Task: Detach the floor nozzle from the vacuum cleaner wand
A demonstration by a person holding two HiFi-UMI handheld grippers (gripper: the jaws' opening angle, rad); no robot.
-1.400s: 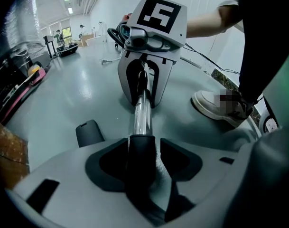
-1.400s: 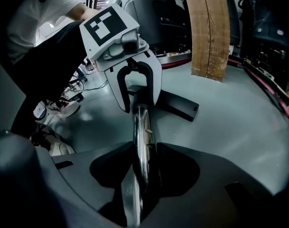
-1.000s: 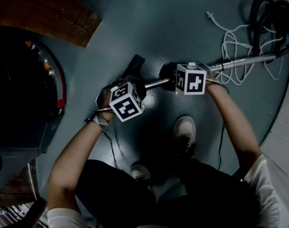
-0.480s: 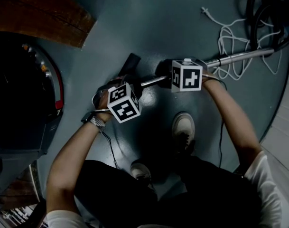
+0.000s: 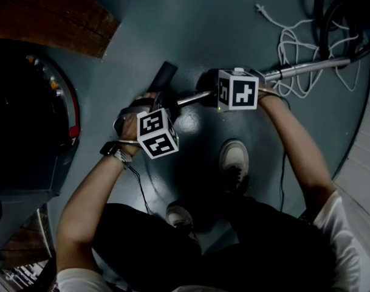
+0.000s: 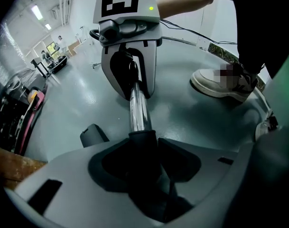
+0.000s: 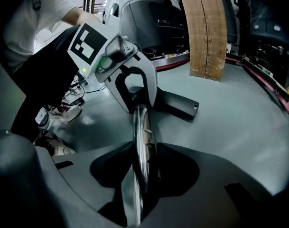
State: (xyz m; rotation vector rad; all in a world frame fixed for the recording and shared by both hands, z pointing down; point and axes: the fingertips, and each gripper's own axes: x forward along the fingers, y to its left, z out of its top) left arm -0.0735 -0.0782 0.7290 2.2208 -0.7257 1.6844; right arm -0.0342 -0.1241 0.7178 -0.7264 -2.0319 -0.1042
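Tongs both clamped, left tongs [image 6: 146,161] on the nozzle [image 5: 163,78] neck centre-left in the head view, right tongs [image 7: 143,165] on the wand [image 5: 306,67] beside it; grips set, joint not yet parted (no gap showing), pull-off left to do.

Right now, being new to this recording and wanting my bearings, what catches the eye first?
Both grippers clamp one vacuum wand over the grey floor: the right gripper on its chrome tube, the left gripper on the black collar at its end. The black floor nozzle lies just beyond the left gripper, and white cable tangles at the head view's top right.
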